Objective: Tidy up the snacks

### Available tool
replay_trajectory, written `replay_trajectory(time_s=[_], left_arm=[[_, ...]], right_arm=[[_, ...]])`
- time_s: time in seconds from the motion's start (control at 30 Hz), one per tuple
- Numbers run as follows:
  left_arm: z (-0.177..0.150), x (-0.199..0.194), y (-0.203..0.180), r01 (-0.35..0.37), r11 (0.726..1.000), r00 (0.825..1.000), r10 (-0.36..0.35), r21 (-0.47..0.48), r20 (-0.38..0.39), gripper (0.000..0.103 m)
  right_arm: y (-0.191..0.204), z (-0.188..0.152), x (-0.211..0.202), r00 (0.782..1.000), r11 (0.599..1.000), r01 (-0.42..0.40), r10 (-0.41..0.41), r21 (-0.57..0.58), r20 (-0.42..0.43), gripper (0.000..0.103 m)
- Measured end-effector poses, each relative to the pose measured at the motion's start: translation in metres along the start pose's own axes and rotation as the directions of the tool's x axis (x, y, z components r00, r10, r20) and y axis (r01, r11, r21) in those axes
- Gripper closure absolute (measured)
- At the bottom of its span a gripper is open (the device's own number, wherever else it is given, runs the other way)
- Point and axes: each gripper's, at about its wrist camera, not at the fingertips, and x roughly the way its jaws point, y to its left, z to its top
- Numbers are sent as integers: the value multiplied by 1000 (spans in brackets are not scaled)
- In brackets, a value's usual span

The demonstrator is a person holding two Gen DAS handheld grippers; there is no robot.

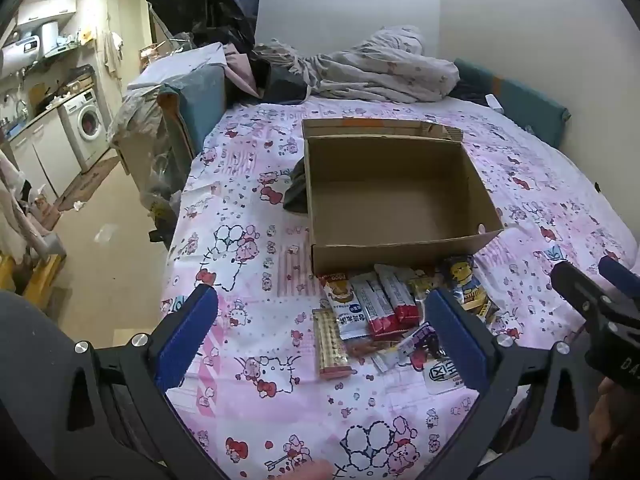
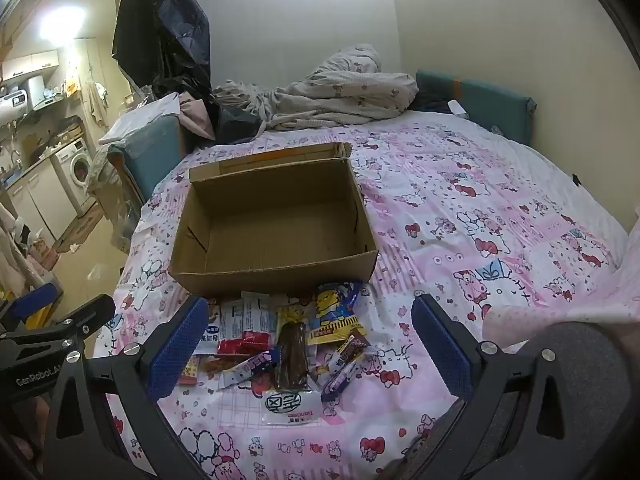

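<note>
An empty brown cardboard box [image 1: 400, 200] [image 2: 276, 224] sits open on a bed with a pink cartoon-print sheet [image 1: 256, 240] [image 2: 460, 208]. Right in front of its near wall lies a small heap of snack packets [image 1: 384, 308] [image 2: 280, 340]: red-and-white bars [image 1: 394, 304], a biscuit bar [image 1: 330, 338], a yellow cartoon bag [image 2: 336, 314], a dark brown wrapped piece [image 2: 292, 356]. My left gripper [image 1: 324, 330] hangs open just short of the heap. My right gripper [image 2: 308, 348] is open too, its blue pads [image 2: 180, 344] either side of the heap, above it. Neither holds anything.
Crumpled bedding [image 1: 380, 68] and dark clothes pile at the bed's far end against the wall. A teal cushion [image 1: 516, 100] lies at the far right. Left of the bed, the floor [image 1: 104, 248] leads to a kitchen with a washing machine [image 1: 86, 124].
</note>
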Motion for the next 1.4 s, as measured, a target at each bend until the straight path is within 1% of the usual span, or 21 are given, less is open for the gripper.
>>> replay_trajectory(time_s=[0.37, 0.5, 0.67, 1.4], left_arm=[[0, 4, -2, -4, 1000, 1000, 4, 6, 9, 0], [4, 1, -1, -2, 1000, 1000, 2, -5, 10, 0], [1, -1, 1, -3, 1000, 1000, 3, 1, 19, 0], [5, -4, 1, -7, 1000, 1000, 7, 8, 18, 0]], right_arm=[[-1, -2, 4, 1000, 1000, -4, 4, 2, -10, 0], [0, -2, 5, 1000, 1000, -2, 2, 0, -14, 0], [0, -2, 4, 1000, 1000, -5, 5, 3, -15, 0], [-1, -3, 5, 1000, 1000, -4, 4, 12, -23, 0]])
